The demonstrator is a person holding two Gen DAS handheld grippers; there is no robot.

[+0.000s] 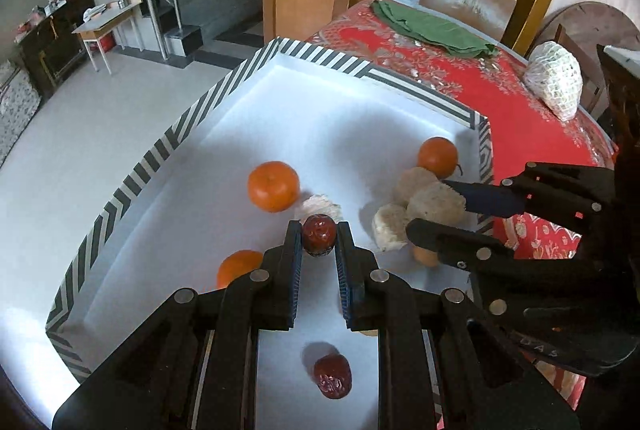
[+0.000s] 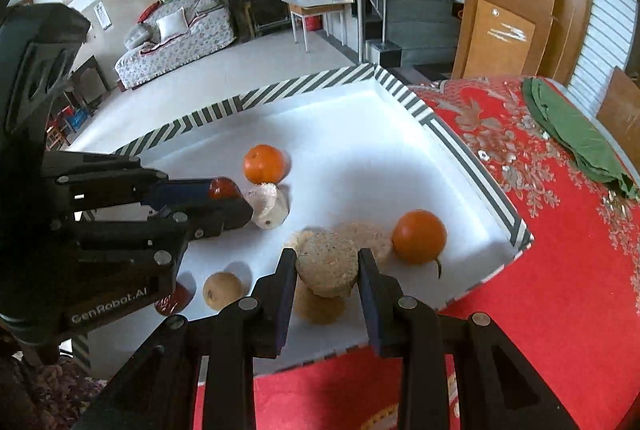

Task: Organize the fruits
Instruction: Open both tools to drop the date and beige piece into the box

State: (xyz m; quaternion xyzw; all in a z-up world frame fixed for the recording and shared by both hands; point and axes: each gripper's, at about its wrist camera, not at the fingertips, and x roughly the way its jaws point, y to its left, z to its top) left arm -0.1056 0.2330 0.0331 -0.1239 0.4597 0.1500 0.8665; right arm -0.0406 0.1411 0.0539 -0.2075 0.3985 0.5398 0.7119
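Left gripper (image 1: 319,239) is clamped on a dark red jujube (image 1: 318,239), pinched right at the fingertips and held just above the white floor of the tray (image 1: 132,174). Right gripper (image 2: 327,267) is closed on a round, beige, crumbly-looking cake (image 2: 327,264), maybe a rice cake, hard to say for sure with the fisheye. It's squeezed between both pads, and it sits over a few more of the same cakes (image 2: 320,304) bunched near the tray's right edge.

The tray is a shallow white box lid with a black-and-white striped rim, sitting on the corner of a table with a red patterned cloth (image 2: 560,270).

What else is in the tray:
- one orange (image 1: 273,185) out in the middle, with a pale foam fruit net (image 1: 322,205) just beside it
- a second orange (image 1: 437,156) tucked toward the far right corner, next to the cake pile
- a third orange (image 1: 236,268) by the left edge, half hidden behind the left gripper
- a loose jujube (image 1: 332,376) near the front edge, under the left gripper
- a small tan round fruit (image 2: 222,290) near the front too, looks like a longan but I can't really tell

On the cloth beyond the tray there's a folded green cloth (image 1: 432,28) and a white netted bundle (image 1: 556,82) close to the table's far edge.
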